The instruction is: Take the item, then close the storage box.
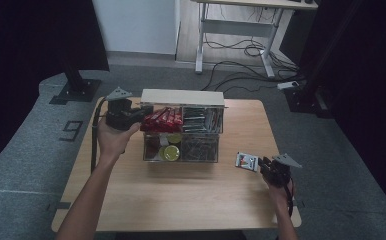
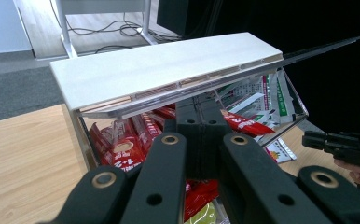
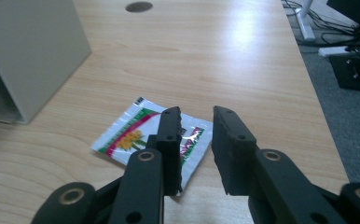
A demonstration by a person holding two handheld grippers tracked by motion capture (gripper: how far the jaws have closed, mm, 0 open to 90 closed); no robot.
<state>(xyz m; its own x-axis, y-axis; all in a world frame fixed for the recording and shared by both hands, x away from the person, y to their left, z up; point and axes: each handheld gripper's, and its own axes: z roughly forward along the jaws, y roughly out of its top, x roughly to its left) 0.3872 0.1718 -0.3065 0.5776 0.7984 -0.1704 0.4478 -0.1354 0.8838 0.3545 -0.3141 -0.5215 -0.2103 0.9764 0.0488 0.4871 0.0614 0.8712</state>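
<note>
A clear two-tier organizer [image 1: 219,148] with a white top board [image 1: 182,96] stands mid-table. Red packets [image 1: 162,119] fill its upper left compartment. My left gripper [image 1: 139,116] reaches into that compartment from the left. In the left gripper view its jaws are shut, with the tips [image 2: 199,109] buried among the red packets [image 2: 122,144]. I cannot tell whether a packet is pinched. A white sachet with green, red and yellow print [image 1: 247,161] lies flat on the table to the organizer's right. My right gripper [image 1: 262,163] is low over the sachet [image 3: 131,135], open [image 3: 197,116], pads not pressing it.
Silvery and green-printed sachets [image 1: 203,120] fill the upper right compartment, and yellow-green round items [image 1: 171,152] sit in the lower left one. The table's right edge [image 1: 281,160] is close to my right hand. Cables and a desk frame [image 1: 241,50] are on the floor beyond.
</note>
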